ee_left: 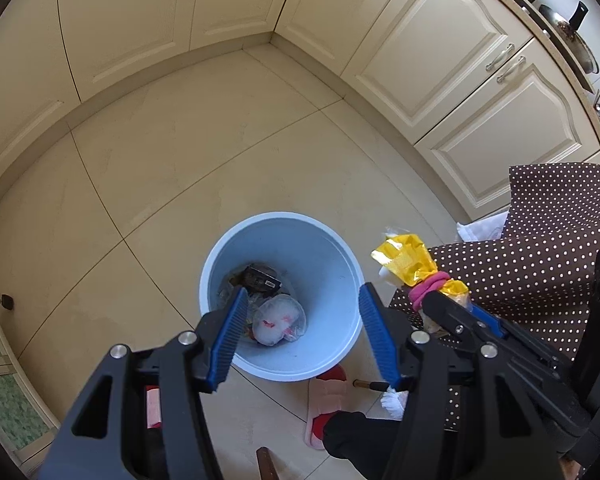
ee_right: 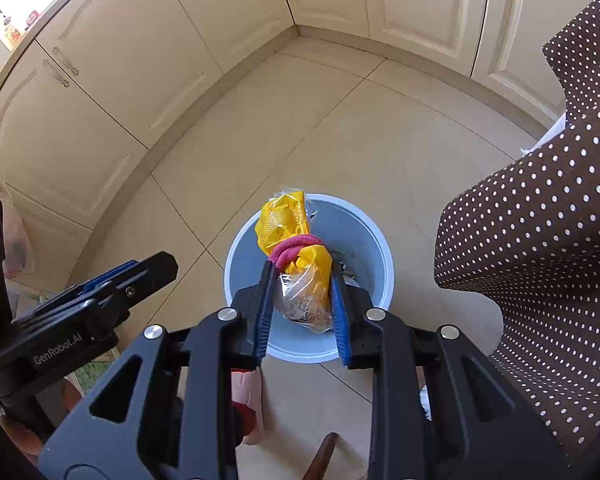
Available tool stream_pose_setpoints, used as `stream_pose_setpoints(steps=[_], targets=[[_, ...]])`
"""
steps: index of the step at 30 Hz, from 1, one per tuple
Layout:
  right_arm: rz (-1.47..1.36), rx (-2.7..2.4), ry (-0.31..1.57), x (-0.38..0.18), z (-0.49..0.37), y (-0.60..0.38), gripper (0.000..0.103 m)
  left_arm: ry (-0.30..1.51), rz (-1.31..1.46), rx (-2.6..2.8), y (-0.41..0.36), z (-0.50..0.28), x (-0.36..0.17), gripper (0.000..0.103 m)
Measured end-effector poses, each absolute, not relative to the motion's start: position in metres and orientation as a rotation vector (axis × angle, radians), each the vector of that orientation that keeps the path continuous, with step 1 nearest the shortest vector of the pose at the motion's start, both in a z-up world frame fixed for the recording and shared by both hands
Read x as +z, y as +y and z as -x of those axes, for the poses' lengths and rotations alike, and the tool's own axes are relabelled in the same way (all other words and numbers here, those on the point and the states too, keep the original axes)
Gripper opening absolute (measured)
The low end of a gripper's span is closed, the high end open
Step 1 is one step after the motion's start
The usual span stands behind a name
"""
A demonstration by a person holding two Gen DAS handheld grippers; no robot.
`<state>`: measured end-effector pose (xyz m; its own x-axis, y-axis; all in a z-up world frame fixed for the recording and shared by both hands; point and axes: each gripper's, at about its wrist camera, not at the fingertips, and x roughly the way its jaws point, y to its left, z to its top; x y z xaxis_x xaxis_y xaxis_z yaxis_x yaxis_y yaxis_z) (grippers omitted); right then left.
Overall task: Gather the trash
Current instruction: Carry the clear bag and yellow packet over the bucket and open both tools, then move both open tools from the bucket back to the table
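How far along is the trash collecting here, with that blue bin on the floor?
Done: the blue bin already holds a white wrapped bundle and a dark item. In hand: the right gripper is shut on a yellow bag tied with a pink band, held above the bin. The left gripper is open and empty. Left: dropping the bag in.

Below my left gripper (ee_left: 304,308) the mouth of the blue bin (ee_left: 332,248) is unobstructed; trash lies only at its bottom. My right gripper (ee_right: 300,280), with the yellow bag (ee_right: 296,248) between its jaws, hangs over the same mouth. Left and far side of the bin: bare floor tiles (ee_left: 160,168) up to the cabinets (ee_left: 120,20). Right side is crowded by the dotted cloth (ee_right: 540,240). A pink slipper (ee_left: 328,404) lies against the bin's near side.
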<state>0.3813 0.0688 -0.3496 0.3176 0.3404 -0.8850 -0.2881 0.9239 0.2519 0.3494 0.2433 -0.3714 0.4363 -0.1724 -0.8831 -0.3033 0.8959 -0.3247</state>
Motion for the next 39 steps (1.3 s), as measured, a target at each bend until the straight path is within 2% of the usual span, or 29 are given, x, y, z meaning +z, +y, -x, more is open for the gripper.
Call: stream_pose_setpoints(steps=[10,12,13,22,28,39], targets=[[-0.075,0.407,1.169,-0.353,-0.394,0.086,0.030,1.112,0.458,0.111,0.252,-0.346,-0.366,0.057],[-0.075,0.404,1.169,-0.353,-0.396,0.087,0.039,1.108,0.453,0.113,0.253,-0.346,-0.364,0.057],[-0.075,0.400,1.164,-0.352,-0.396,0.087,0.049,1.104,0.448,0.115,0.253,-0.346,-0.363,0.057],[-0.060,0.393,1.124,-0.335,-0.389,0.074,0.050,1.043,0.424,0.107,0.252,-0.335,-0.339,0.057],[-0.025,0.392,1.023,-0.285,-0.366,0.056,0.050,0.937,0.367,0.118,0.237,-0.314,-0.289,0.060],[-0.008,0.379,0.707,-0.140,-0.282,-0.020,0.050,0.711,0.203,0.014,0.148,-0.265,-0.157,0.066]])
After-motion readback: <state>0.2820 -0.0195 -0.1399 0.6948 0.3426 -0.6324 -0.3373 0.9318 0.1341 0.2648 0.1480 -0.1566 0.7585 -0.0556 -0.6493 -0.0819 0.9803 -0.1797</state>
